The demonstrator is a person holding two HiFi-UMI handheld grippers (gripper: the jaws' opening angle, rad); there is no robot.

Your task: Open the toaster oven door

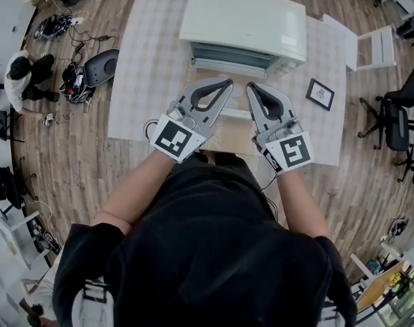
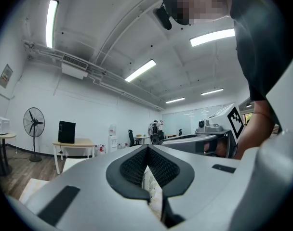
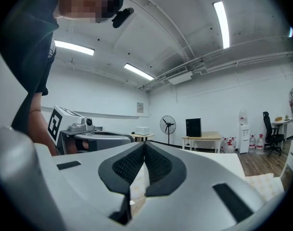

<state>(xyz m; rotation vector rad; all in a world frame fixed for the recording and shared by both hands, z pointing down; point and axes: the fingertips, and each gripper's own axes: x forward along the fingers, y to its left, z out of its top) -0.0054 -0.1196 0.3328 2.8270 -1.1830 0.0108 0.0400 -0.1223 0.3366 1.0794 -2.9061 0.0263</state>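
Head view, left to right: a person in black (image 1: pixel 20 73) crouches on the wood floor at the far left, next to a tangle of cables (image 1: pixel 74 80). The table (image 1: pixel 142 67), under a pale checked cloth, fills the middle. The left gripper (image 1: pixel 229 82) is held level over the near part of the table and points toward the oven. In the left gripper view its jaws meet at the tip (image 2: pixel 147 146). The only gap is the hollow between the dark ribbed pads (image 2: pixel 132 165) and nothing sits in it, so this gripper is closed and empty. The toaster oven (image 1: pixel 244 16), white, sits at the far middle of the table. Its glass door (image 1: pixel 234 54) faces the person and looks closed, though the steep angle makes that hard to confirm. Both grippers are near the oven's front and neither touches it. The right gripper (image 1: pixel 250 87) is just beside the left one, tips almost side by side, also level. In the right gripper view its jaws are pressed together at the tip (image 3: pixel 144 144) with no object between the pads, so it is closed on nothing. Further right a small black-framed card (image 1: pixel 321 94) lies on the cloth. A white chair (image 1: pixel 374 46) stands at the table's right edge and a black office chair (image 1: pixel 397 118) is on the floor at the far right. A standing fan (image 2: pixel 34 124) shows in the left gripper view.
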